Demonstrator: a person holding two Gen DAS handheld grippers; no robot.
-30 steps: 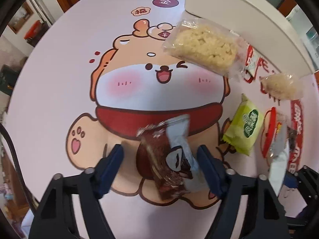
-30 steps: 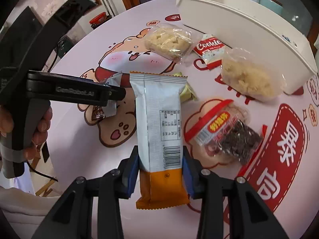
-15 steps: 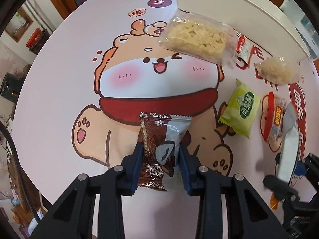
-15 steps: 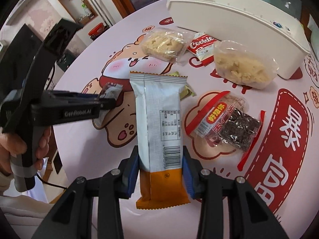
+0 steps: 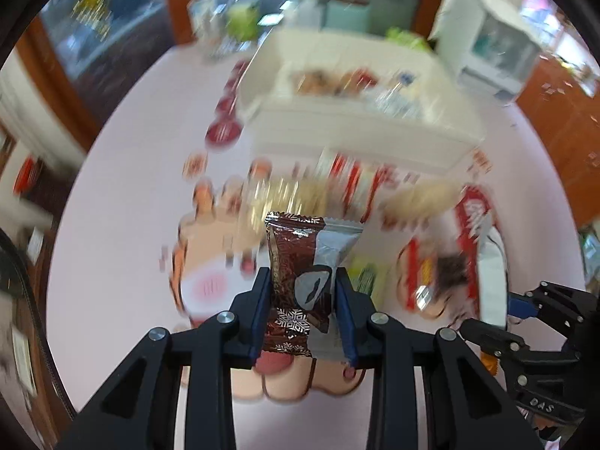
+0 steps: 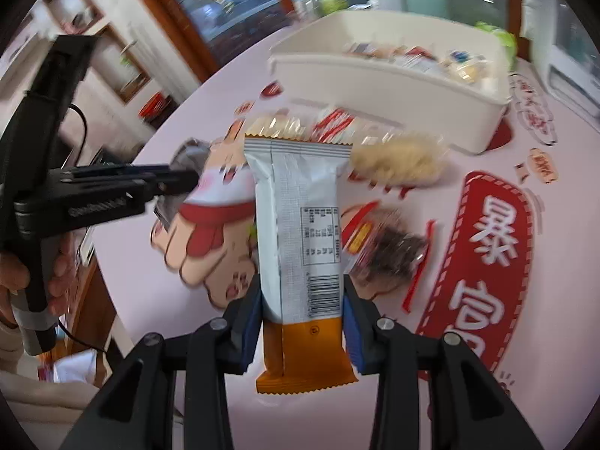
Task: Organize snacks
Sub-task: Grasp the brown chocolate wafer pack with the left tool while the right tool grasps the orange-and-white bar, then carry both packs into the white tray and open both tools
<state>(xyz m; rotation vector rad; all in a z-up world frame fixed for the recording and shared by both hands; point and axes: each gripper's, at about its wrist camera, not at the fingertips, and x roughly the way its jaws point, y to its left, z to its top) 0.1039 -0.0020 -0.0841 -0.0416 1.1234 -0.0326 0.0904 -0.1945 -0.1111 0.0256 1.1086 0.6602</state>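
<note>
My left gripper (image 5: 302,285) is shut on a brown and silver snack packet (image 5: 300,262), held upright above the pink table. My right gripper (image 6: 302,292) is shut on a long white and orange snack bar (image 6: 300,232), lifted off the table too. A white bin (image 6: 393,86) with several small snacks inside stands at the far side of the table; it also shows in the left wrist view, white bin (image 5: 356,120). In the right wrist view the left gripper (image 6: 180,182) sits at the left, held by a hand (image 6: 22,273). The right gripper (image 5: 498,318) shows at the right edge of the left view.
Loose on the table near the bin lie a clear pack of pale puffed snack (image 6: 401,159), a red cookie packet (image 6: 333,123), a red-banded pack with dark pieces (image 6: 386,247) and a green packet (image 5: 365,277). Cabinets and bottles stand beyond the table.
My left gripper closed on the brown packet and lifted it off the table, tilting up so the bin's inside shows. My right gripper rose a little with the bar.
</note>
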